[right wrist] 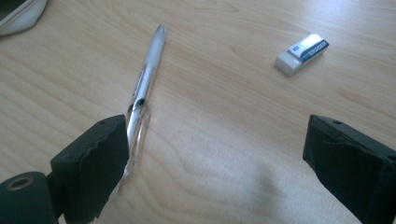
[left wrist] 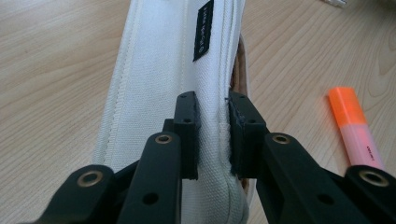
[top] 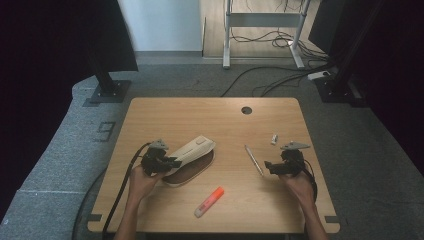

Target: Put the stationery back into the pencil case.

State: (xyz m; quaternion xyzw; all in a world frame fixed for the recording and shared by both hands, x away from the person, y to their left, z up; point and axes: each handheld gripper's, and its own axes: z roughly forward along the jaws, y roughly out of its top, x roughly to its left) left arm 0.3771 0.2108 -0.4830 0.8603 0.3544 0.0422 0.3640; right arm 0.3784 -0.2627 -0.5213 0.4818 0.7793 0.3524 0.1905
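Left gripper (left wrist: 212, 135) jaws pinch white pencil case (left wrist: 163, 70); its black label is unreadable.
Right gripper (right wrist: 215, 154) jaws spread beside clear pen (right wrist: 144, 88).

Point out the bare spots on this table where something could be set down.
Free: the far strip of the table beyond the pencil case around the cable hole, and the near right corner beside the highlighter. Crowded: the middle band, from pencil case to pen and eraser.
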